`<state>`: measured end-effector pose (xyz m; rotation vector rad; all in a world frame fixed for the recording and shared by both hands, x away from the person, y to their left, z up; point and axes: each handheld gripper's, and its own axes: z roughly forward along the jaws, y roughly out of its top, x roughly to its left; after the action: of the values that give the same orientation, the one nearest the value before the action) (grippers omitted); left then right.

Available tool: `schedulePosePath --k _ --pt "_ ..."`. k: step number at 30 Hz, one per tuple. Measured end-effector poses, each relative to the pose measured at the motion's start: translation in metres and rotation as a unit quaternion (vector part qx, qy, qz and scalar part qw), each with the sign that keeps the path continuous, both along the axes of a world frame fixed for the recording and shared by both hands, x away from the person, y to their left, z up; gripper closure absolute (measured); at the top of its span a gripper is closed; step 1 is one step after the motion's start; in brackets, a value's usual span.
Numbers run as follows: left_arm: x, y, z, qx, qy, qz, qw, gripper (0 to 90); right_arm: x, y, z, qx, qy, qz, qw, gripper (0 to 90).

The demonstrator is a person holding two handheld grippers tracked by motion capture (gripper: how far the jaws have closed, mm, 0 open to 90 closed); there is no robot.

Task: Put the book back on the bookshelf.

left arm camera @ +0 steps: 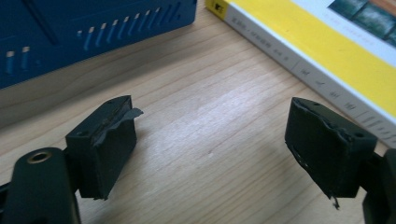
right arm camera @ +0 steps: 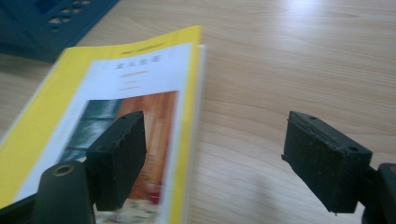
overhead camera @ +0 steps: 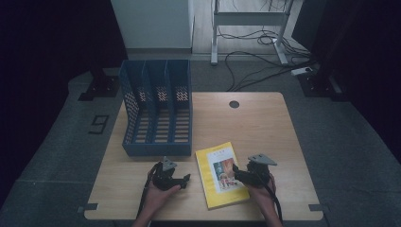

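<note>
Where cables [overhead camera: 265, 56] trail, grey floor [overhead camera: 350, 142] surrounds table [overhead camera: 260, 118].

Far-left quarter of table [overhead camera: 265, 118] blocked by upright blue file organizer [overhead camera: 158, 109], its three slots open toward the near side; right half and far edge beyond it lie bare, passable wood. Yellow book [overhead camera: 220, 174] lies flat near the front edge, just off the organizer's near right corner, with a narrow strip of bare wood between them. Left gripper [left arm camera: 210, 149] has jaws spread over bare wood beside the book's spine; right gripper [right arm camera: 215, 158], jaws apart, straddles the book's right edge.
</note>
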<state>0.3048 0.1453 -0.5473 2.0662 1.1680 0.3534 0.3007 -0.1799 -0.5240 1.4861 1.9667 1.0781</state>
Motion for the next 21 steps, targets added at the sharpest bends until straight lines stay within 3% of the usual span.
schedulePosePath --k 5,14,21 --pt "0.000 -0.001 0.000 -0.010 0.003 -0.005 0.9999 17.0 0.000 0.011 -0.004 -0.003 0.008 0.016 0.9998 20.3" --pt "-0.001 -0.005 0.000 -0.004 0.002 -0.007 1.0000 17.1 0.002 0.026 -0.015 -0.030 0.038 0.045 0.9978 18.0" --pt "-0.002 -0.009 0.000 -0.012 0.003 -0.009 0.9999 17.6 0.002 0.026 -0.018 -0.019 0.048 0.049 0.9975 19.3"
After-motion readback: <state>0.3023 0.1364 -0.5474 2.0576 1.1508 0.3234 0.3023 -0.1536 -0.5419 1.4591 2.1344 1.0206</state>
